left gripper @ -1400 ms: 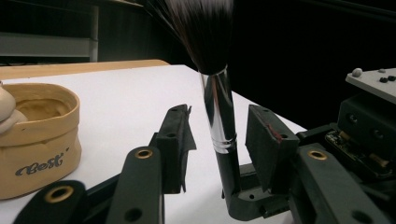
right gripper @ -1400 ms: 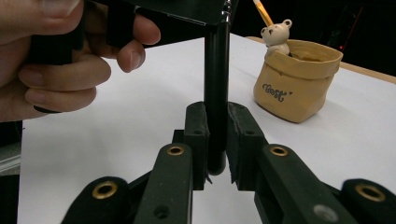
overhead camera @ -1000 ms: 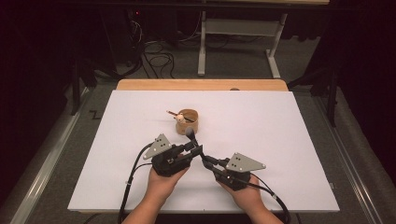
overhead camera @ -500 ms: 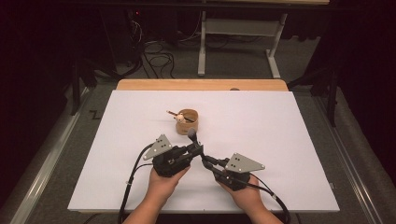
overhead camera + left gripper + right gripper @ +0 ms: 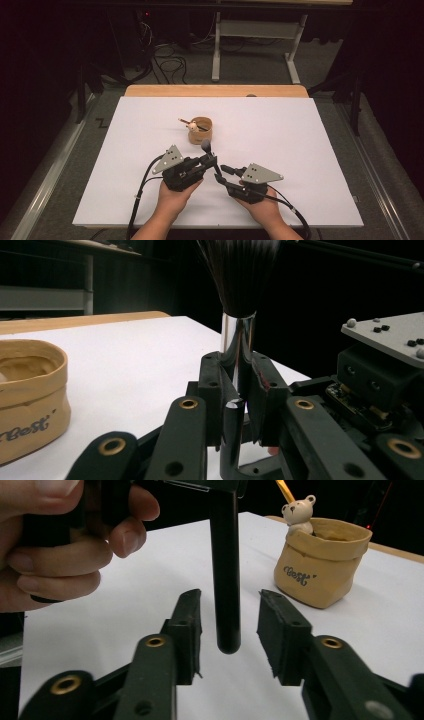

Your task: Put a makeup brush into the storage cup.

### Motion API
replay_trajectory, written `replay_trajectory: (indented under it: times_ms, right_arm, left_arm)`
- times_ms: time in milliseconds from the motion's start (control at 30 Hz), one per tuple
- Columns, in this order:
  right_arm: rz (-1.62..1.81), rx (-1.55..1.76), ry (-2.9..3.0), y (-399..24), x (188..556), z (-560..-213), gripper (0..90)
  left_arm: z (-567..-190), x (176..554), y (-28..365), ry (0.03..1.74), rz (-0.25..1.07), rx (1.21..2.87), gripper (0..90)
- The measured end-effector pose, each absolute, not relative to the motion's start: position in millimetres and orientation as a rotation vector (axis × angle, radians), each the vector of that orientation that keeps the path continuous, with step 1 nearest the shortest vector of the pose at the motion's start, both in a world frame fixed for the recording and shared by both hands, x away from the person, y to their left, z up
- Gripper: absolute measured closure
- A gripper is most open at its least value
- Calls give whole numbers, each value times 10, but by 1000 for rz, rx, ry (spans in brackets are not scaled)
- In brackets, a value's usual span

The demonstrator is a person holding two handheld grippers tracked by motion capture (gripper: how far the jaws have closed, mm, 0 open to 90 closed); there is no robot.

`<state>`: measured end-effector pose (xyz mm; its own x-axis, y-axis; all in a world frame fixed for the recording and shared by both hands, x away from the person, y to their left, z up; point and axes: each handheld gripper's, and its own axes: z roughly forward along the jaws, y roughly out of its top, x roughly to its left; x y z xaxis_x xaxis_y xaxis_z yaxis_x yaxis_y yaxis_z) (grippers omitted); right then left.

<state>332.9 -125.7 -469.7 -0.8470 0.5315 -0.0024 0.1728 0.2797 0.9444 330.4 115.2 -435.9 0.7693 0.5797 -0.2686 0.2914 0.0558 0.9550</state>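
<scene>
A makeup brush (image 5: 206, 146) with dark bristles and a chrome ferrule (image 5: 239, 335) stands upright above the white table. My left gripper (image 5: 212, 160) is shut on its ferrule, the pads (image 5: 212, 385) pressing both sides. The black handle (image 5: 225, 570) hangs down between the jaws of my right gripper (image 5: 229, 625). Those jaws have just been opening and stand clear of the handle on either side. A tan pouch-shaped cup (image 5: 201, 131) with a bear-topped pen (image 5: 299, 512) sits just beyond the brush.
The white sheet (image 5: 300, 150) covers the table, with a wooden edge (image 5: 215, 90) at the back. Cables trail from both grippers toward the near edge. The hand (image 5: 60, 545) holding the left gripper is close on the left in the right gripper view.
Both hands and the brush keep their places. At the high view's size I cannot make out any change in the jaws.
</scene>
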Motion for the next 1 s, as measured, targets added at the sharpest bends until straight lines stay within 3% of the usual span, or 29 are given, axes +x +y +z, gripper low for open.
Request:
replay_trajectory:
  times_ms: [133, 1000]
  right_arm:
    - [1583, 662, 2251, -1264, 3335, -4700, 577]
    - [1562, 677, 2263, -1309, 3325, -4709, 591]
  left_arm:
    - [-4361, 3291, 1196, 725, 269, 1554, 783]
    - [-4404, 3244, 1465, 751, 345, 1595, 783]
